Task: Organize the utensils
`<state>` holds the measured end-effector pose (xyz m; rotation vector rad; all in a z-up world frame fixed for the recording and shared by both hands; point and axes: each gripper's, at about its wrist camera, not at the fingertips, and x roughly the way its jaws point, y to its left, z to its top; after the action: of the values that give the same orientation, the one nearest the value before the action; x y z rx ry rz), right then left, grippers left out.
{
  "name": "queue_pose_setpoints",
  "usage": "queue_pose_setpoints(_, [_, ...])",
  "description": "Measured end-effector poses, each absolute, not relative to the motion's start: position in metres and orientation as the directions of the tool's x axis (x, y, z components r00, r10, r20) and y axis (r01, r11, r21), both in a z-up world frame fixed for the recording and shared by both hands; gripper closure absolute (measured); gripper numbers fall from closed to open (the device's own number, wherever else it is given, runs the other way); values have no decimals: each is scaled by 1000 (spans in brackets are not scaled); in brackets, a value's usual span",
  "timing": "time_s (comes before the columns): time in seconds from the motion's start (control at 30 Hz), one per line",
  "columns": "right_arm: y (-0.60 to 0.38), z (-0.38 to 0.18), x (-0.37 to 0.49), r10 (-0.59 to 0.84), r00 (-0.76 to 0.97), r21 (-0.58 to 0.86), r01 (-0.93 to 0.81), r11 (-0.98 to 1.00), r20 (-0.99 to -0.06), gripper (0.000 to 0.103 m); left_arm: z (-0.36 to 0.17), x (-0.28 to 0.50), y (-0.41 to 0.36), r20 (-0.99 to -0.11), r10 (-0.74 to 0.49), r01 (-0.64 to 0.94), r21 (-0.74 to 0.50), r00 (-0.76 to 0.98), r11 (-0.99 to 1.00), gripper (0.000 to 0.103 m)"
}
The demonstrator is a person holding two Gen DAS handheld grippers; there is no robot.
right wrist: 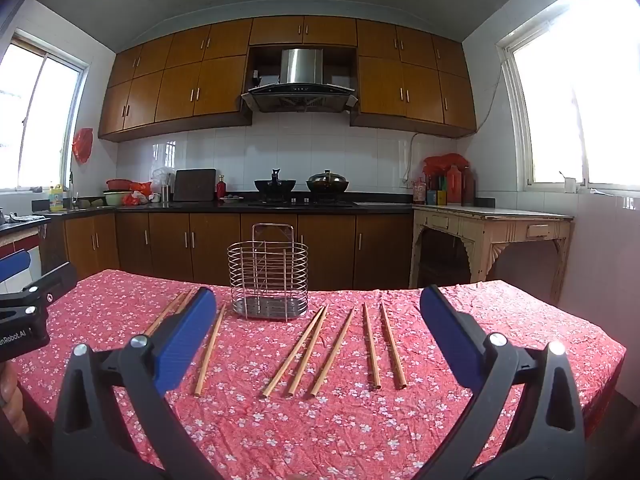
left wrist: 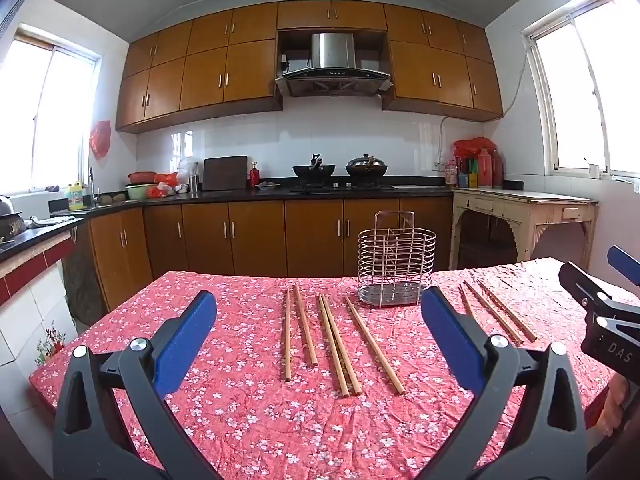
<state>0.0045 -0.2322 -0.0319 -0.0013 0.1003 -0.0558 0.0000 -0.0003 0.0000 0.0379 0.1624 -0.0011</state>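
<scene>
Several wooden chopsticks [left wrist: 338,346] lie loose on a table with a red flowered cloth [left wrist: 248,420], pointing away from me. An empty wire utensil holder [left wrist: 396,266] stands upright behind them. My left gripper [left wrist: 318,304] hovers open over the near chopsticks, nothing between its blue pads. In the right wrist view the same holder [right wrist: 268,276] stands at the middle back, with chopsticks [right wrist: 316,350] spread before it. My right gripper [right wrist: 318,304] is open and empty above them. Each gripper shows at the edge of the other's view.
The table's far edge [right wrist: 360,290] drops off behind the holder. Beyond it run a kitchen counter with two woks [left wrist: 340,170], brown cabinets and a pale side table [left wrist: 524,208] on the right. A hand [left wrist: 616,408] holds the right gripper's handle.
</scene>
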Motion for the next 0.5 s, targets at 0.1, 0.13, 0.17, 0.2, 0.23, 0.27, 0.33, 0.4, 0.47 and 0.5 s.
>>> queue_pose_setpoints(0.1, [-232,-32,5,-55,993,-4,55,998,-103,4,0,0,0,-161,4,2,36,987,999,2])
queue_pose_setpoints(0.13, [-232,-32,5,-55,993,-4,55,998,-103,4,0,0,0,-162,6,0,35,987,999,2])
queue_pose_setpoints(0.17, [-232,-32,5,-55,993,-5,55,998,-103,4,0,-1,0,-163,6,-1,34,987,999,2])
queue_pose_setpoints(0.2, [-232,-32,5,-55,993,-6,55,998,-103,4,0,-1,0,-164,7,-2,33,986,999,2])
queue_pose_setpoints(0.23, [-232,-32,5,-55,993,-6,55,998,-102,4,0,0,0,-163,2,4,34,987,999,2])
queue_pose_setpoints(0.27, [-231,-32,5,-54,993,-6,54,999,-102,4,0,0,0,-163,2,4,33,987,999,2])
queue_pose_setpoints(0.33, [-233,-32,5,-54,993,-1,54,999,-102,4,0,-1,-1,-163,2,4,34,987,999,2])
queue_pose_setpoints(0.4, [-233,-32,5,-54,993,0,54,999,-102,4,1,-1,-1,-163,1,4,35,987,999,2])
queue_pose_setpoints(0.47, [-233,-32,5,-54,993,0,54,999,-101,4,0,0,0,-165,1,4,32,986,999,2])
queue_pose_setpoints(0.5, [-233,-32,5,-54,993,0,54,999,-101,4,0,0,0,-164,2,3,31,986,999,2])
